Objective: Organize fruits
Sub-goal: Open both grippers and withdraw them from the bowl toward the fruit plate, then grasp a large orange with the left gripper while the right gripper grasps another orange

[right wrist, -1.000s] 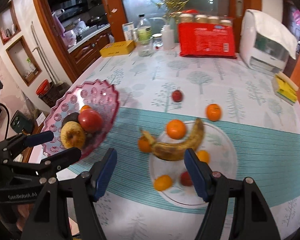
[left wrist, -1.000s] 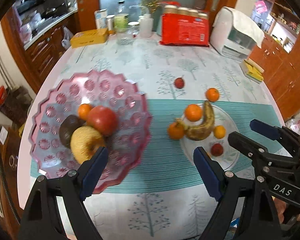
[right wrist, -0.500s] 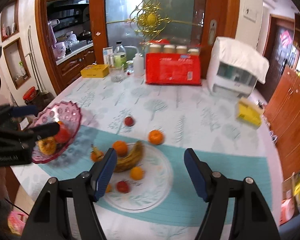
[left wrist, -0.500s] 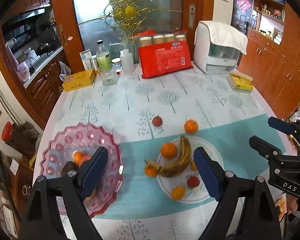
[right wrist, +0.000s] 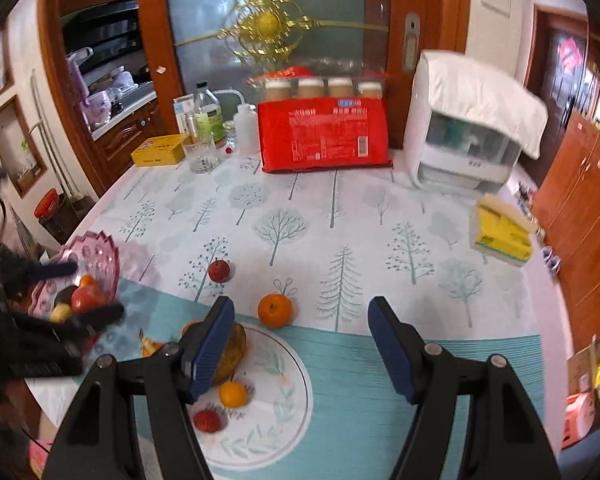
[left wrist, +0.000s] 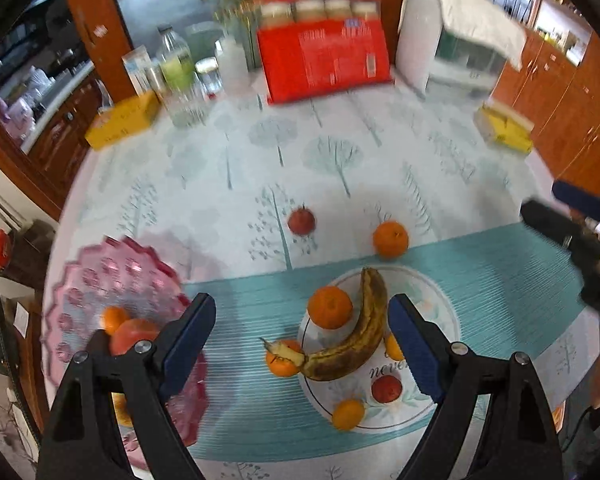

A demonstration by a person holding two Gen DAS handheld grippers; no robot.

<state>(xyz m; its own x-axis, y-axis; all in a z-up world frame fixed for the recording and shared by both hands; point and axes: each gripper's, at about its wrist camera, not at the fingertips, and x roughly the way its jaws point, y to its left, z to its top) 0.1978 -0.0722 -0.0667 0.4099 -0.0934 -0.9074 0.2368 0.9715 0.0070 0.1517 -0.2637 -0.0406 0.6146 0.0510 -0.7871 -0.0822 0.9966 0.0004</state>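
A pink scalloped bowl (left wrist: 112, 280) at the left holds a red apple (left wrist: 134, 334), an orange and other fruit. A white plate (left wrist: 440, 320) on the teal mat carries a browned banana (left wrist: 364, 336), oranges and small red fruits. Loose on the cloth lie a small red apple (left wrist: 301, 221), an orange (left wrist: 390, 239) and, beside the plate, another orange (left wrist: 282, 358). My left gripper (left wrist: 300, 344) hangs open and empty above the plate's left side. My right gripper (right wrist: 302, 344) hovers open and empty over the plate's (right wrist: 292, 400) right part, near the loose orange (right wrist: 275, 311).
At the back of the table stand a red package (right wrist: 324, 136), a white appliance (right wrist: 468, 136), bottles and a glass (right wrist: 202, 156), and a yellow box (right wrist: 160, 150). A yellow tissue pack (right wrist: 500, 236) lies at the right. Wooden cabinets flank the table.
Both grippers drew back from the table. The left one swung from over the pink bowl toward the plate; the right one drifted to the plate's right. Jaws stayed as they were.
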